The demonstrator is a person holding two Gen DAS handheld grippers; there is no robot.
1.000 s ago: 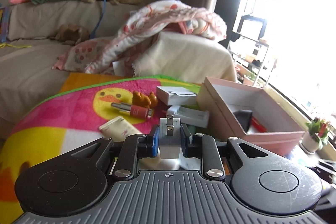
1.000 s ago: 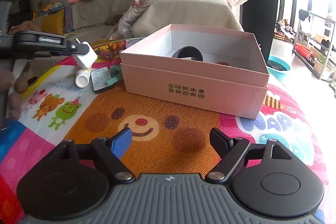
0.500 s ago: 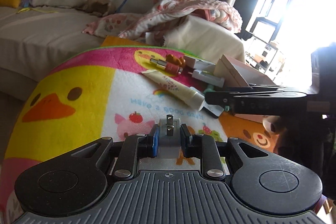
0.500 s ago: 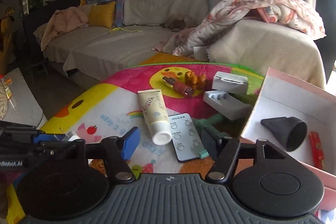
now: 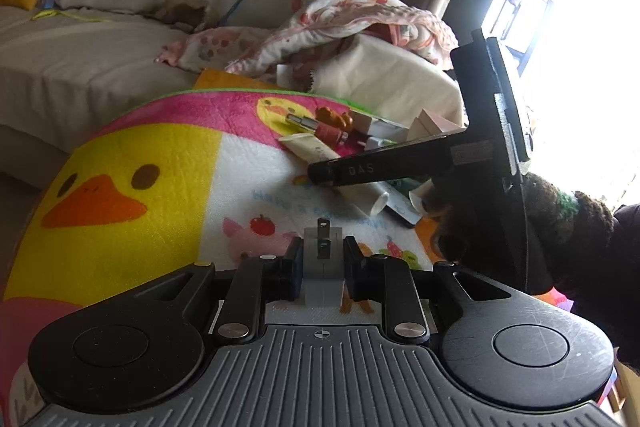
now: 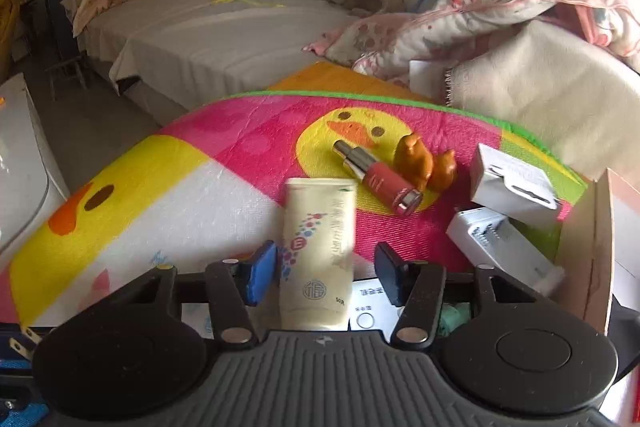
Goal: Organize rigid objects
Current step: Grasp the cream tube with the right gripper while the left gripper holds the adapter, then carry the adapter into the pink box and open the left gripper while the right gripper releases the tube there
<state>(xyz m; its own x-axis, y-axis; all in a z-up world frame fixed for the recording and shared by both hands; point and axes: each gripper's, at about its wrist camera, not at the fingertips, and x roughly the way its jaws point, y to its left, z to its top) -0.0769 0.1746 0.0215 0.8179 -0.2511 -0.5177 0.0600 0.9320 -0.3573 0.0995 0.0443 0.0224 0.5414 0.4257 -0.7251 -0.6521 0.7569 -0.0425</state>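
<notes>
My left gripper [image 5: 320, 261] is shut on a white plug adapter [image 5: 322, 263] with two metal prongs, held low over the colourful mat. My right gripper [image 6: 324, 269] is open, its fingers on either side of a cream tube [image 6: 318, 251] lying on the mat; they do not touch it. Beyond the tube lie a red bottle with a metal cap [image 6: 378, 177], two brown figurines [image 6: 424, 165], a white carton [image 6: 512, 183] and a white charger [image 6: 504, 247]. The pink box's wall [image 6: 592, 251] is at the right edge. The right gripper also shows in the left wrist view [image 5: 400, 167], above the tube [image 5: 320, 157].
A white remote [image 6: 370, 311] and a green item [image 6: 454, 315] lie under the right gripper. A grey sofa [image 6: 240, 23] with cushions and a flowered blanket [image 6: 500, 3] stands behind the mat. A white appliance [image 6: 20, 167] is at far left.
My right gripper has turned from the pink box and moved down over the cream tube. My left gripper, still holding the adapter, has swung left and lower, away from the box.
</notes>
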